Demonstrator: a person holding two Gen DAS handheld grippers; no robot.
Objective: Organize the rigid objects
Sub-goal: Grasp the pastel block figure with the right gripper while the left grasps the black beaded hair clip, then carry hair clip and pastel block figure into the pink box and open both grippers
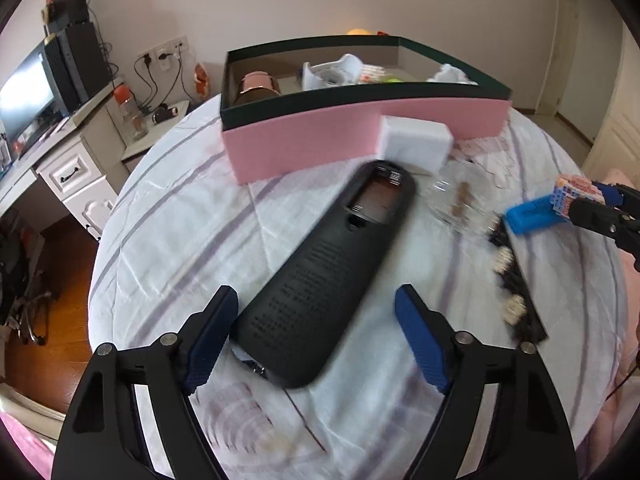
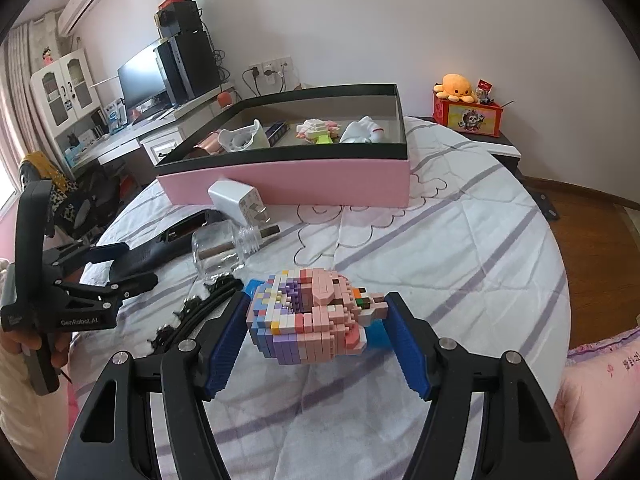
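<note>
Our right claw [image 2: 316, 316] is clamped on the brick figure [image 2: 308, 316] above the bed [image 2: 460, 248] middle. Our left claw [image 1: 316, 340] stands released astride the black handset [image 1: 324, 276], near the pink box [image 1: 360, 136].

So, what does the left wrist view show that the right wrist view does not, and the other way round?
Only the left wrist view shows the whole long black device lying between the left gripper pads, and a red-capped bottle on the desk.

Only the right wrist view shows the orange plush on a red box, and the brick figure close up, clamped in the right gripper.

Both show the pink box, white charger, glass jar and monitor.
</note>
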